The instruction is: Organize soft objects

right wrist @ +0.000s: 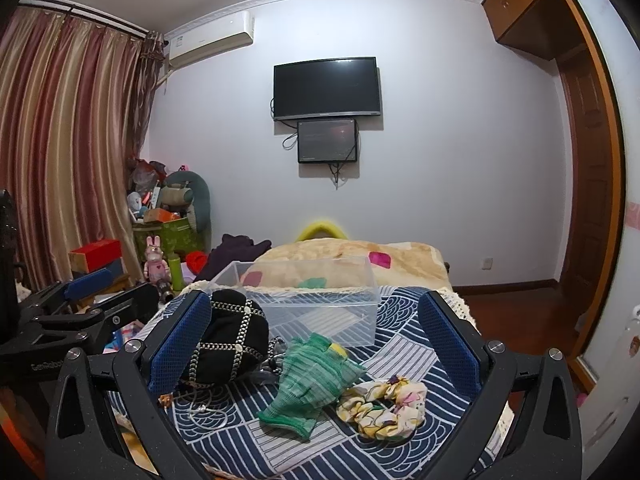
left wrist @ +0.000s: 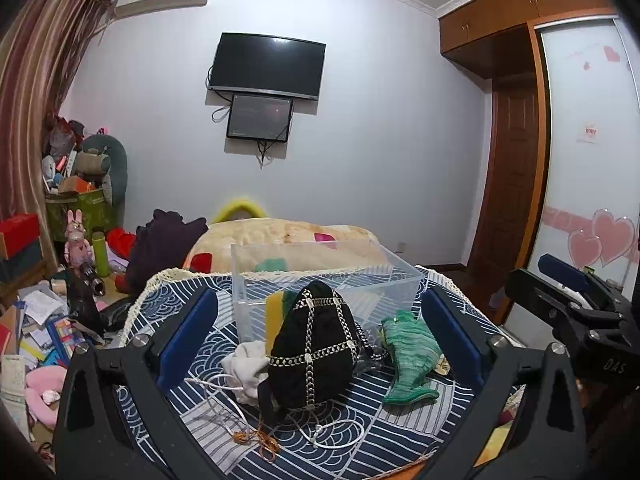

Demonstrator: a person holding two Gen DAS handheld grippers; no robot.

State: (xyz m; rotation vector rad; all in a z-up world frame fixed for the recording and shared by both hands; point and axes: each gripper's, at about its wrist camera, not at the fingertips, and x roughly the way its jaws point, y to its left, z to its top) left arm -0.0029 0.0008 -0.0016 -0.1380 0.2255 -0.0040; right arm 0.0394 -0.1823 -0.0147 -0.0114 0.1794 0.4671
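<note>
A clear plastic box (left wrist: 332, 268) (right wrist: 320, 300) stands on the blue patterned cloth (left wrist: 360, 432). In front of it lie a black bag with silver chains (left wrist: 312, 344) (right wrist: 228, 340), a green knitted glove (left wrist: 408, 356) (right wrist: 312, 376), a white cloth (left wrist: 248, 372), a yellow-green sponge (left wrist: 276, 316) and a floral scrunchie (right wrist: 384, 404). My left gripper (left wrist: 320, 328) is open, its jaws either side of the bag and glove. My right gripper (right wrist: 320, 344) is open above the glove, its left pad (right wrist: 180, 344) beside the bag.
A white cord (left wrist: 224, 400) trails over the cloth's front. A beige blanket (right wrist: 360, 256) lies behind the box. Toys, boxes and papers (left wrist: 40, 320) clutter the left side. A wardrobe and door (right wrist: 588, 160) stand right.
</note>
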